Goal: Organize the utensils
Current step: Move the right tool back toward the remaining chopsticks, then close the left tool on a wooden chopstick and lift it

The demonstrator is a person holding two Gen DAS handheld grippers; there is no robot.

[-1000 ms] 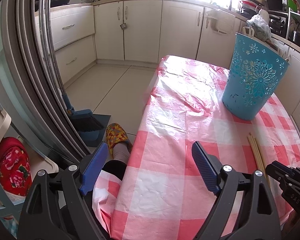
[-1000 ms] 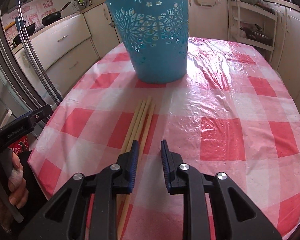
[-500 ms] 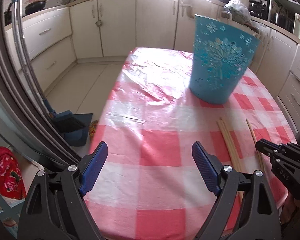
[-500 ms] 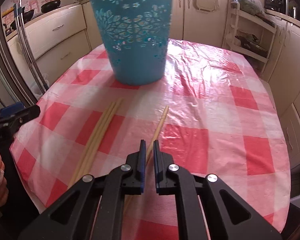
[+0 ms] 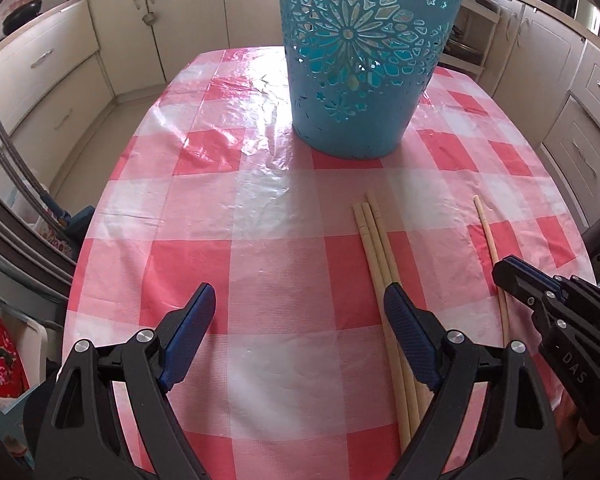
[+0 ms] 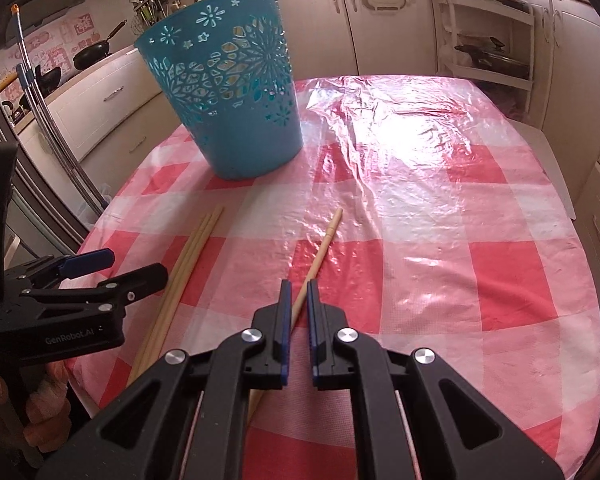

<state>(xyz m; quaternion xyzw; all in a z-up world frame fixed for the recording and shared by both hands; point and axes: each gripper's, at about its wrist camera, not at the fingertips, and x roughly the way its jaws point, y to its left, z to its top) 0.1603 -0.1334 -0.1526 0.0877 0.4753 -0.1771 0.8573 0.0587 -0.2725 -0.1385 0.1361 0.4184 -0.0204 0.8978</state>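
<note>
Checked desk (image 6: 500, 264) carries a basket (image 6: 236, 92) for chopsticks: right hand-held gripper (image 6: 297, 296) nearly closed around one chopstick (image 6: 320, 252), apparently to lift it; left hand-held gripper (image 5: 296, 312) wide open, empty, beside three chopsticks (image 5: 374, 240).

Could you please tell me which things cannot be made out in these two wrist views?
- Inside of the blue basket: both views see only its wall; the left view cuts off its rim.
- Near ends of the three bundled chopsticks: hidden behind the left gripper in its own view.
- Whether the right gripper actually pinches the single chopstick: the fingers cover the contact.
- Table near edge: blocked by both gripper bodies.
</note>
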